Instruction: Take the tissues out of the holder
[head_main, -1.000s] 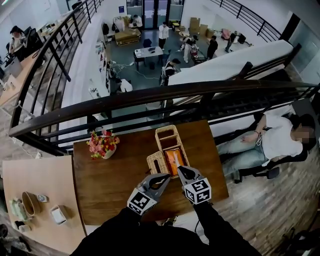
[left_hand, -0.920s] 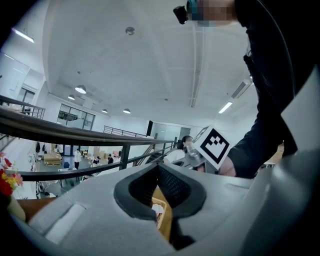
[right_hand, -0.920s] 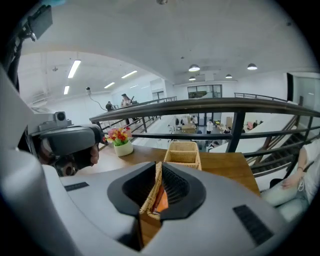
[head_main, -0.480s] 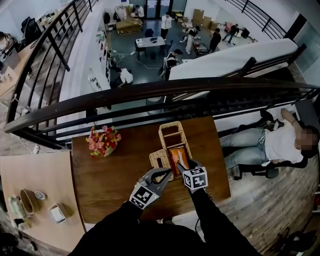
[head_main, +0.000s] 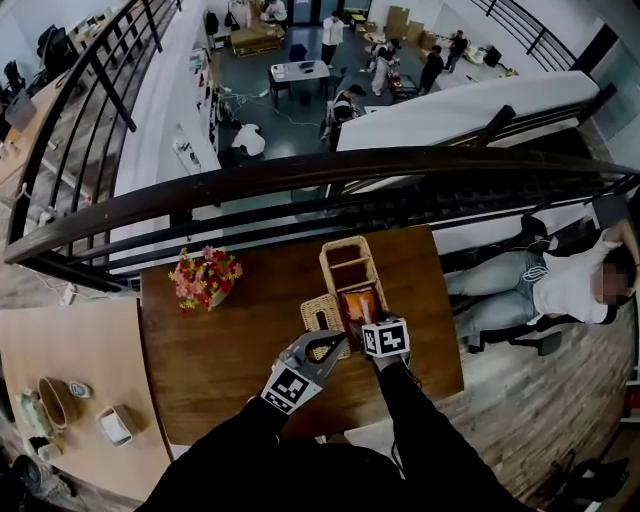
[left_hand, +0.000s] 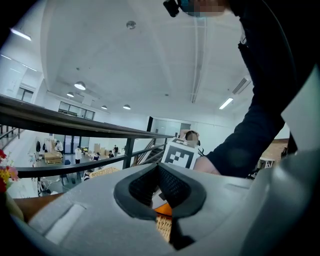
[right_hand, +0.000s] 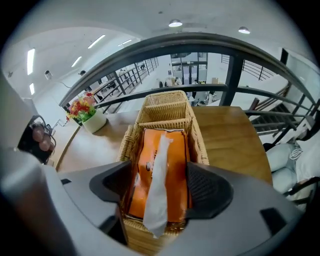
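Note:
A long wicker holder (head_main: 345, 262) (right_hand: 167, 102) stands on the dark wooden table (head_main: 230, 370). In its near section lies an orange tissue pack (head_main: 357, 300) (right_hand: 176, 165), with one white tissue (right_hand: 156, 185) trailing out towards me. My right gripper (head_main: 366, 320) (right_hand: 161, 189) points steeply down over the pack. Its jaws have just been opening and now stand wide on either side of the pack and tissue, pressing on neither. My left gripper (head_main: 337, 343) (left_hand: 159, 167) hovers just left of the holder with its fingertips together and nothing held.
A pot of red and yellow flowers (head_main: 205, 280) (right_hand: 87, 112) sits at the table's far left. A small wicker box (head_main: 320, 316) adjoins the holder's left side. A dark railing (head_main: 330, 175) runs behind the table. A person reclines in a chair (head_main: 560, 290) to the right.
The right gripper has come down and forward onto the holder, tipped more steeply, and gone from shut to wide open. The left gripper has sunk a little.

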